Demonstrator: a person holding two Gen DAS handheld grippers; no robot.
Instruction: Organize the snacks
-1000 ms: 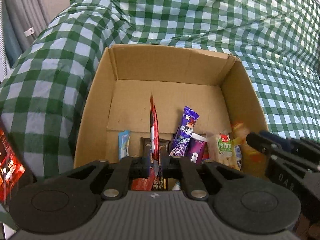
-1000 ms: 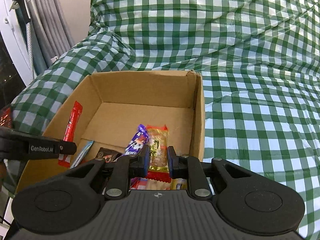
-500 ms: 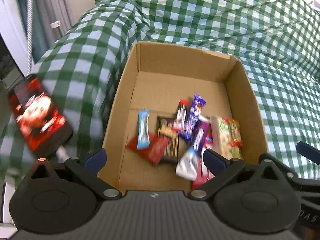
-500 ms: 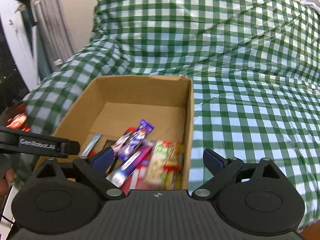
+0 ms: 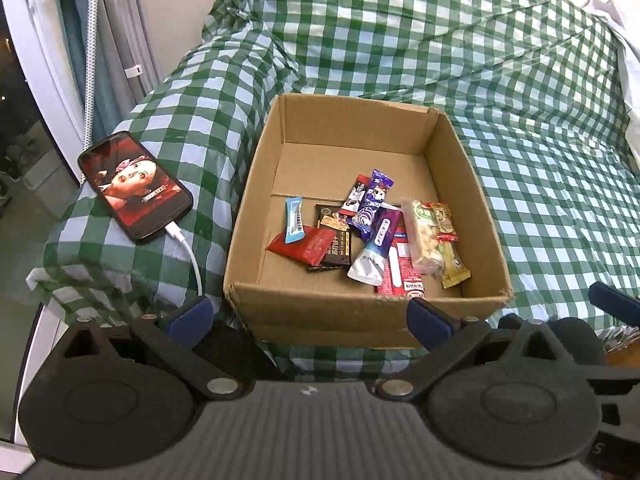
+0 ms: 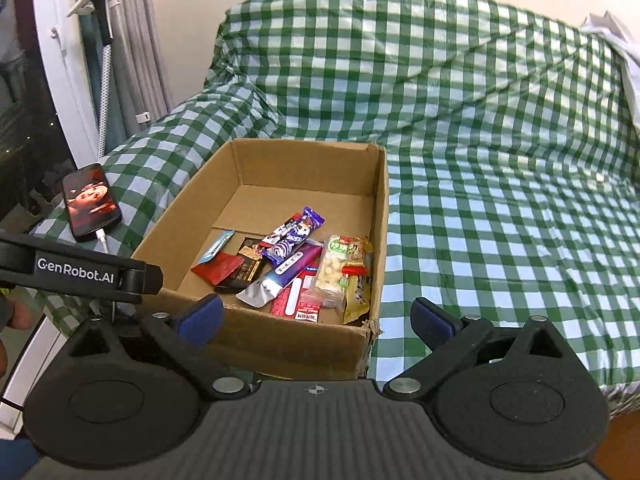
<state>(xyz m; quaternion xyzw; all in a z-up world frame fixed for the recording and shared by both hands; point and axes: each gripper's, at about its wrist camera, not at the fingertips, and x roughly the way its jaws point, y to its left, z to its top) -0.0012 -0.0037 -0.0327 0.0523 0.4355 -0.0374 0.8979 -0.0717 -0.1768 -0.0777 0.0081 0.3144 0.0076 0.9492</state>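
A cardboard box (image 5: 360, 314) sits open on the green checked cloth (image 5: 540, 184). Several snacks lie in a heap on its floor: a red packet (image 5: 308, 246), a blue bar (image 5: 294, 220), a dark chocolate bar (image 5: 336, 240), a purple wrapper (image 5: 374, 204), a silver pouch (image 5: 374, 252) and a green nut bar (image 5: 426, 236). My left gripper (image 5: 308, 316) hangs open and empty just in front of the box's near wall. My right gripper (image 6: 316, 318) is open and empty at the near right corner of the box (image 6: 296, 348). The snack heap (image 6: 300, 264) lies beyond its fingers.
A lit phone (image 5: 134, 184) with a white cable (image 5: 188, 252) lies on the cloth left of the box. Curtains and a white window frame (image 5: 36, 80) stand at the far left. The left gripper's body (image 6: 76, 272) crosses the right wrist view, with a person's fingers (image 6: 16, 312) at the edge.
Both grippers opened and let go of their snacks, a red packet on the left and a green bar on the right. Both then drew back and up, out of the box.
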